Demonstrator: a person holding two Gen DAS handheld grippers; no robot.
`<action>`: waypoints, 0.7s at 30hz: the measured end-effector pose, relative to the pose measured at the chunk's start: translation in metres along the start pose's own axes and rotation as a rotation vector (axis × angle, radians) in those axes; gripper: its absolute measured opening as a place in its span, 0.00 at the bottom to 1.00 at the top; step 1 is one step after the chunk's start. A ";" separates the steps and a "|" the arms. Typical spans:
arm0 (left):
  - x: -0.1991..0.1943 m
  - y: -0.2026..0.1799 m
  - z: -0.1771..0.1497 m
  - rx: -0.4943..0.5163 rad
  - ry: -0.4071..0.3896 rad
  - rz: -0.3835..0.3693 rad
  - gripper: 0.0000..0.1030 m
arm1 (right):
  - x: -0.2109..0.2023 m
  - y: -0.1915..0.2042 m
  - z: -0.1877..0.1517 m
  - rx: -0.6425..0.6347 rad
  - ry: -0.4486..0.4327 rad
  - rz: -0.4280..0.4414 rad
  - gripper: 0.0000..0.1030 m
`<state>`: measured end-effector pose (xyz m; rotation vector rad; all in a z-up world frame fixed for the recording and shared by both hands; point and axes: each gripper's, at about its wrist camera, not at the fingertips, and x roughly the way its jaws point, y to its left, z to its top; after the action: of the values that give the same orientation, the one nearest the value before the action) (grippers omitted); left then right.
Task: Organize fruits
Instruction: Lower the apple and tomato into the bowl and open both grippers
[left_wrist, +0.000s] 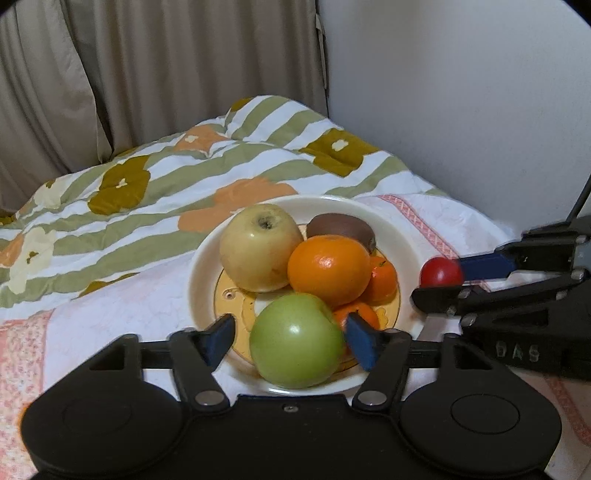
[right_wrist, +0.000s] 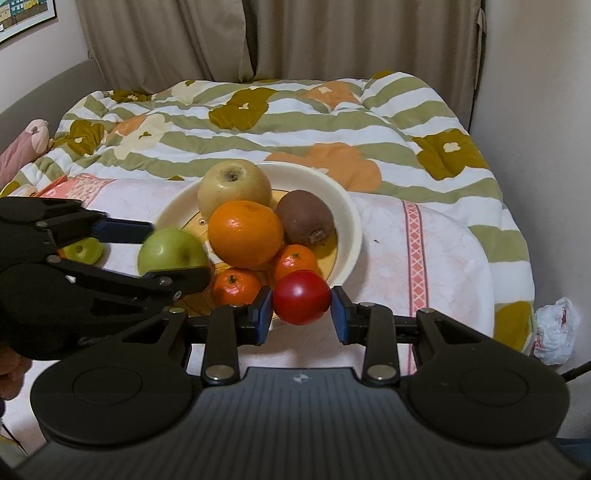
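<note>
**Fruit bowl on the bed fills up**

The cream bowl (right_wrist: 352, 221) sits on a pink cloth (right_wrist: 424, 258) over the bed's flowered quilt (right_wrist: 332, 110). In it lie a yellow apple (right_wrist: 234, 186), a large orange (right_wrist: 245, 234), a kiwi (right_wrist: 304, 218) and two mandarins (right_wrist: 295, 260). The green apple (left_wrist: 297, 341) rests at the bowl's near edge between the left tool's (left_wrist: 291, 339) spread pads, the left pad clear of it. The right tool (right_wrist: 302, 308) pinches a red tomato (right_wrist: 302, 297) just beside the rim. A small green fruit (right_wrist: 83, 251) lies outside on the cloth.

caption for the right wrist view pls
Right tongs grip a red tomato beside the plate of fruit.
</note>
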<state>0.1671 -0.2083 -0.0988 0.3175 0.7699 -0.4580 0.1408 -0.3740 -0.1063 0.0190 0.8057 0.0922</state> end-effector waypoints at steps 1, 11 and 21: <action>-0.003 0.001 0.000 0.005 -0.007 0.005 0.87 | 0.000 -0.002 0.000 0.004 0.000 0.000 0.47; -0.036 0.017 -0.008 -0.030 -0.026 0.040 0.95 | -0.003 0.000 0.006 -0.012 -0.003 0.017 0.47; -0.057 0.033 -0.023 -0.090 -0.011 0.080 0.95 | 0.012 0.017 0.007 -0.055 0.005 0.070 0.47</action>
<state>0.1340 -0.1541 -0.0694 0.2608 0.7617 -0.3491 0.1527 -0.3555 -0.1091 -0.0048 0.8072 0.1802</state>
